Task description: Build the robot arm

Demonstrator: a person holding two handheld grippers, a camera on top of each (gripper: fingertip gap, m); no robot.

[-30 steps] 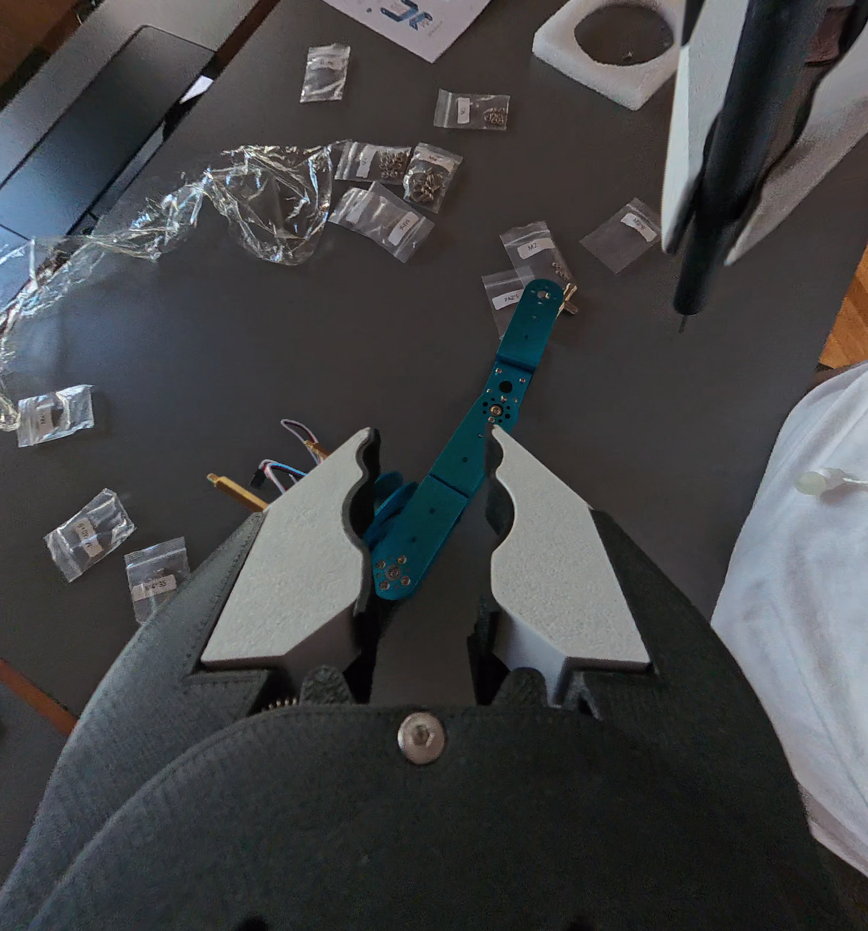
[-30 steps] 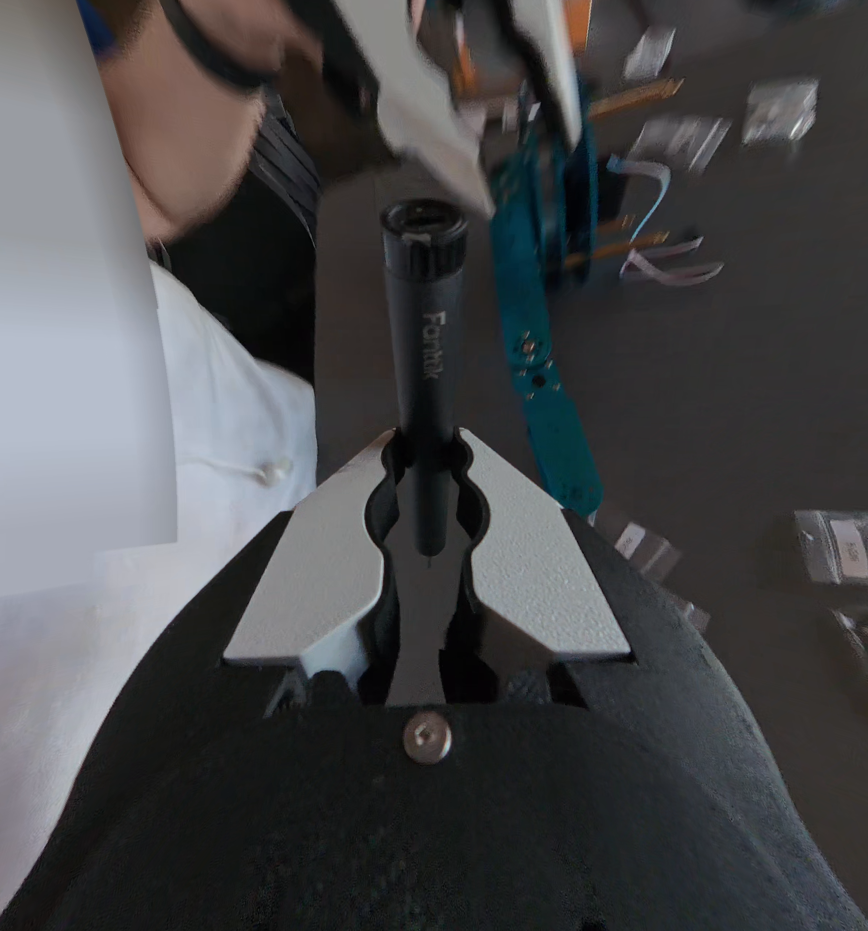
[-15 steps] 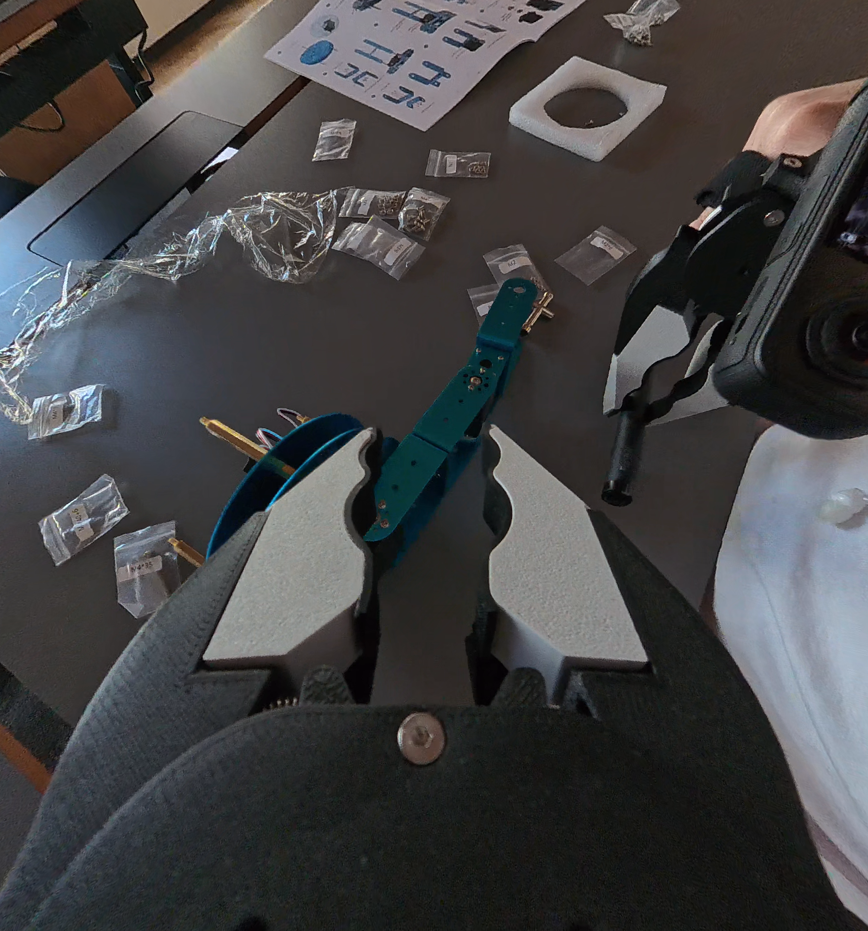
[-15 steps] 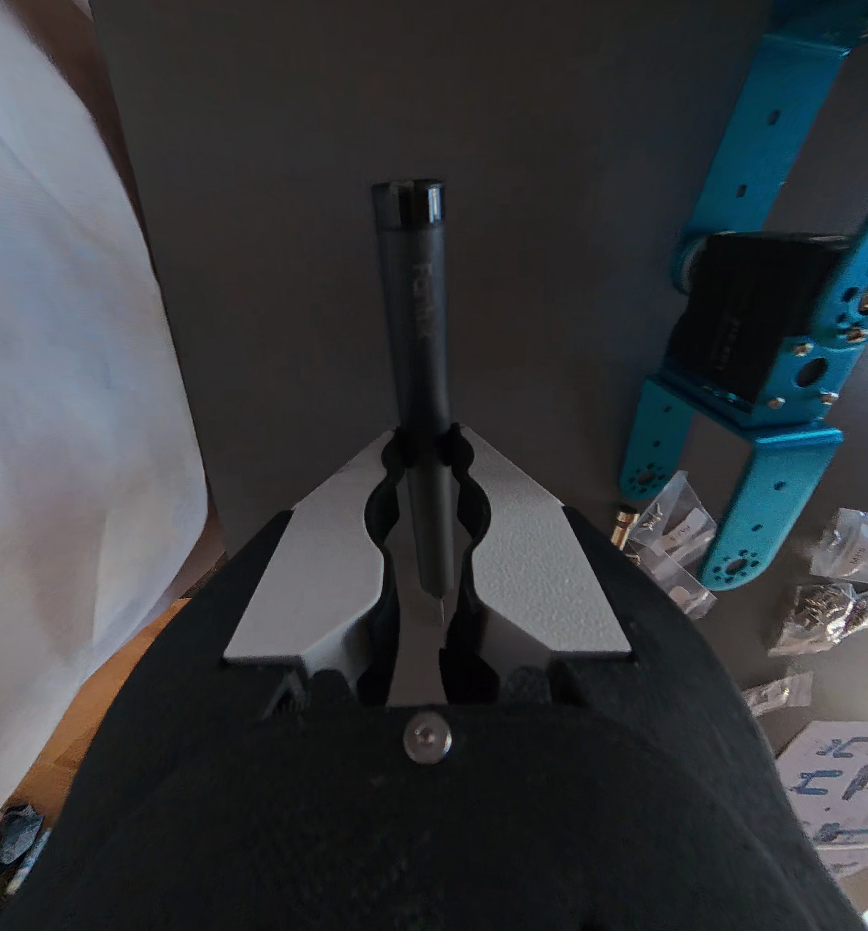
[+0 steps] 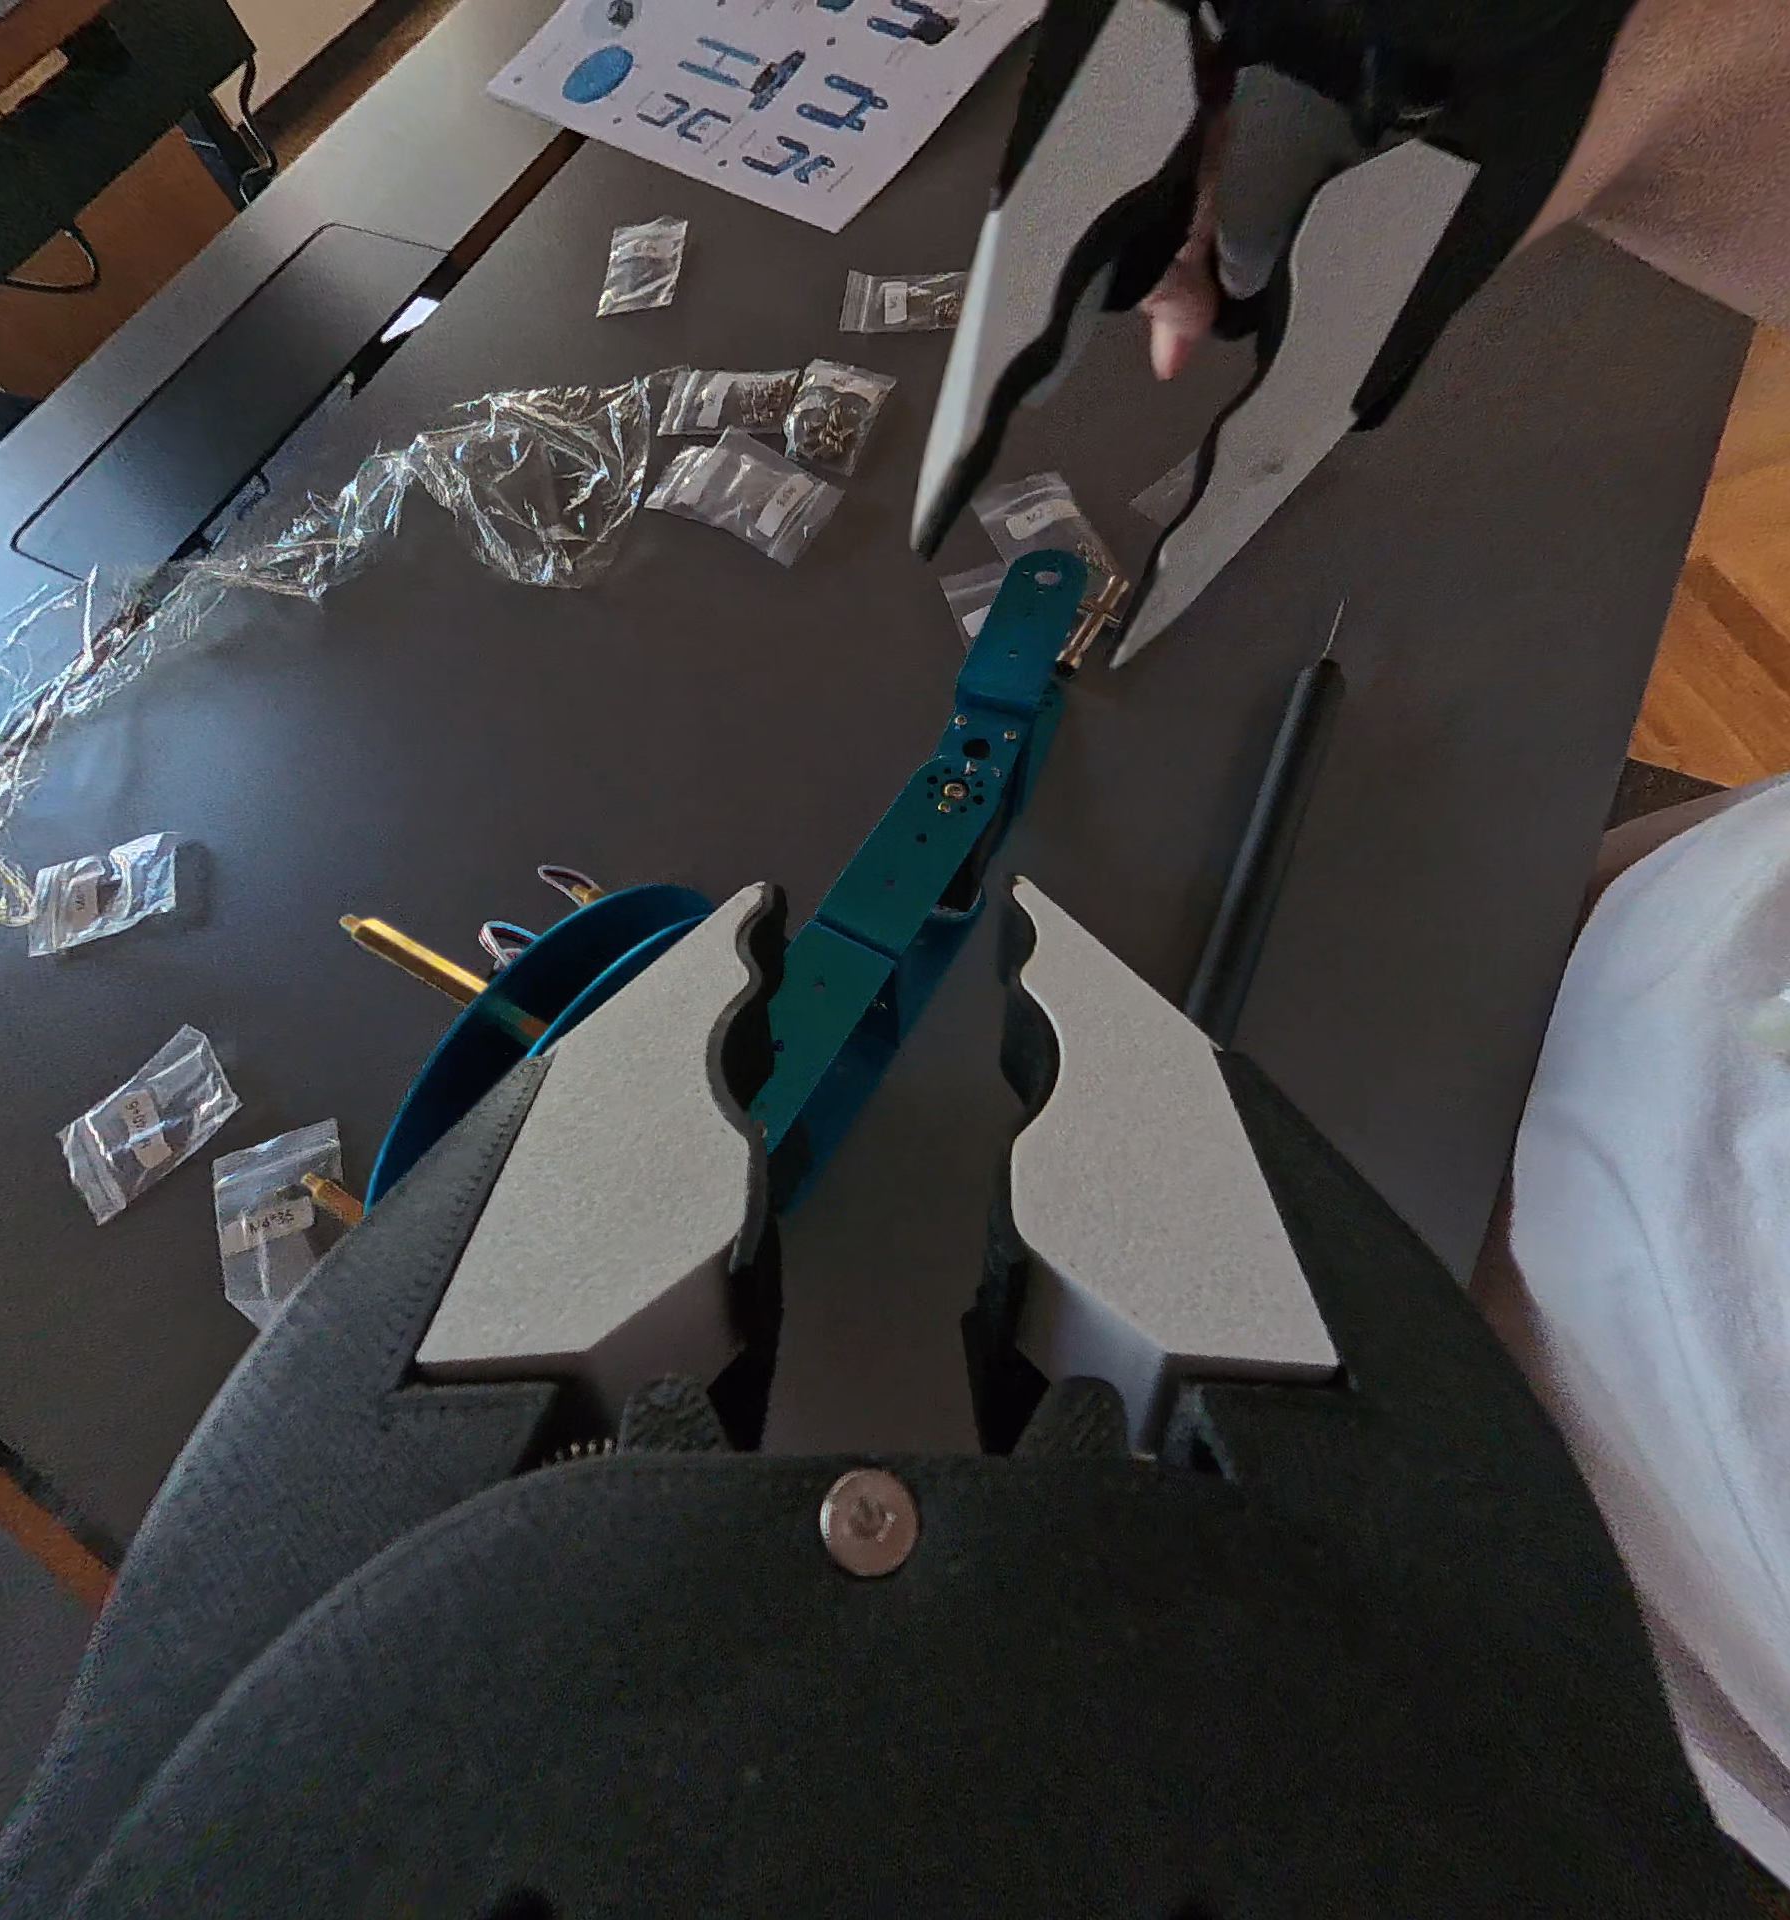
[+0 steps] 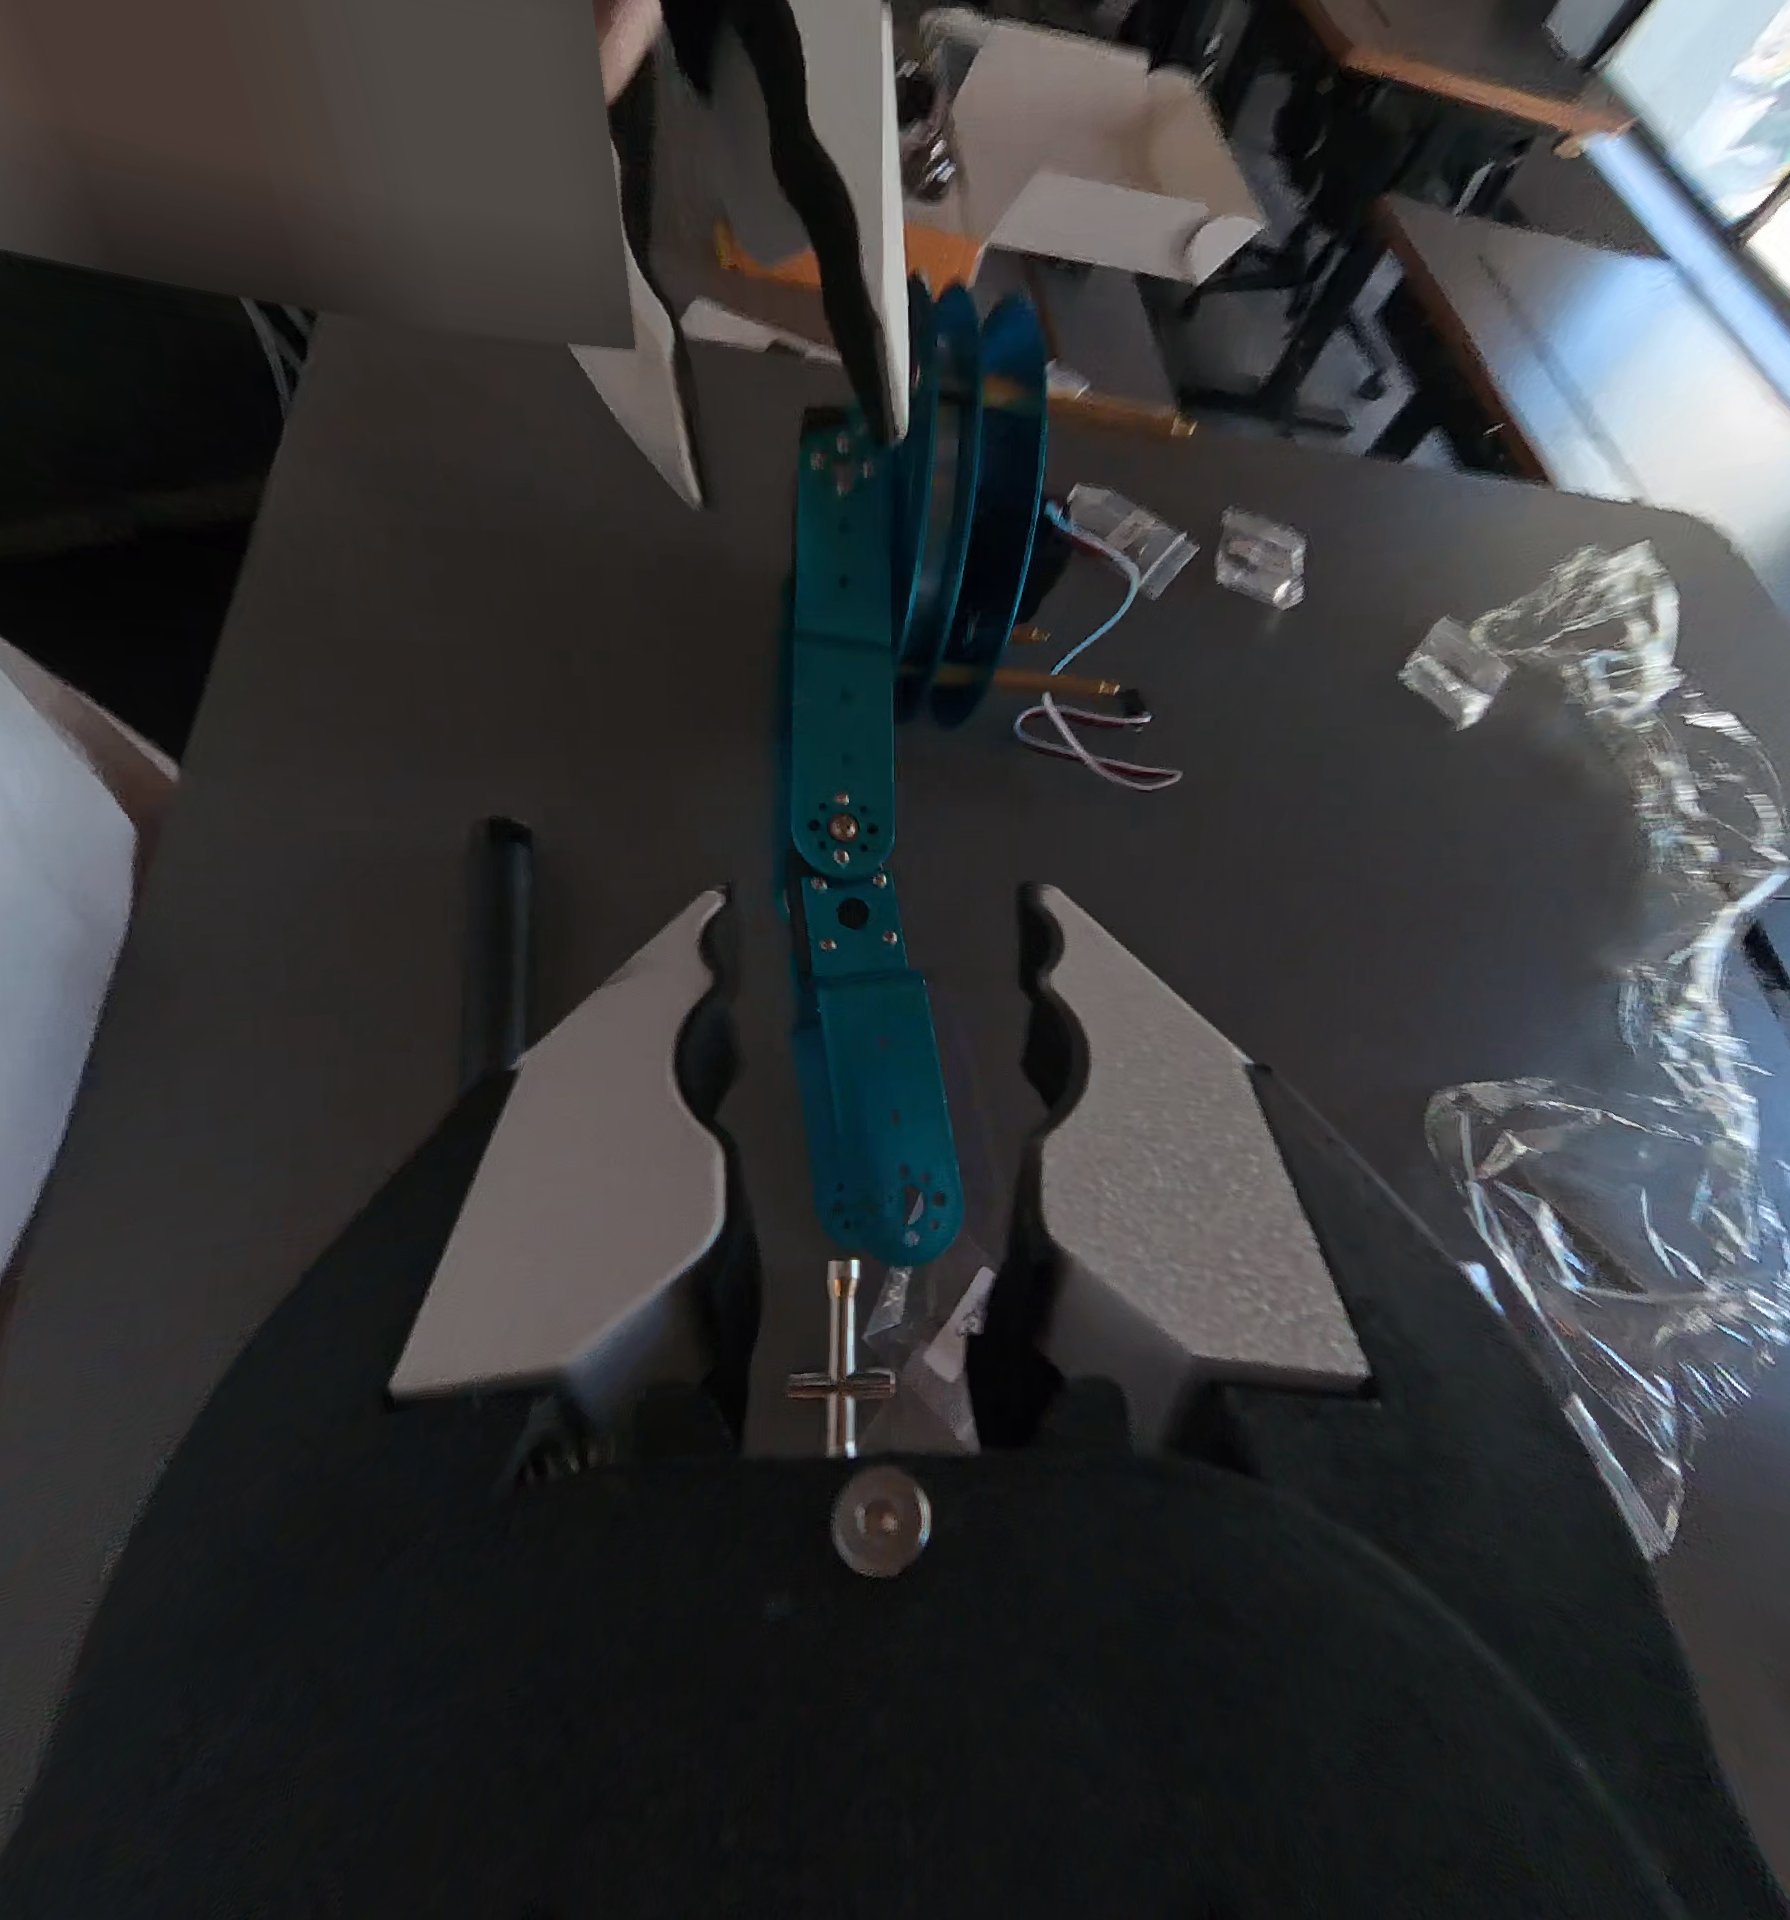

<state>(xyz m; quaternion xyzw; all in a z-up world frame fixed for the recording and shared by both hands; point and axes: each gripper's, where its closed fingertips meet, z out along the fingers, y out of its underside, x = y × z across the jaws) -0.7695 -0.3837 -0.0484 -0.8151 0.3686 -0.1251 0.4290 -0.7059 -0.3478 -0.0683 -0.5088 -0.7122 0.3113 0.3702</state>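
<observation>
Fingers (image 6: 875,904) spread over blue bracket arm (image 6: 849,935)

Each tool, left tool (image 5: 886,914) and right tool (image 6: 875,914), has two pale grey, grainy fingers with wavy black inner edges, set in a textured black body with one silver screw at six o'clock. The person wears what looks like a white shirt (image 5: 1701,1195).

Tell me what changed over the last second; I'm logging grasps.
The right gripper let go of the black screwdriver, now lying on the table, and opened over the blue bracket arm. The left gripper stays open around that arm's other end.
</observation>
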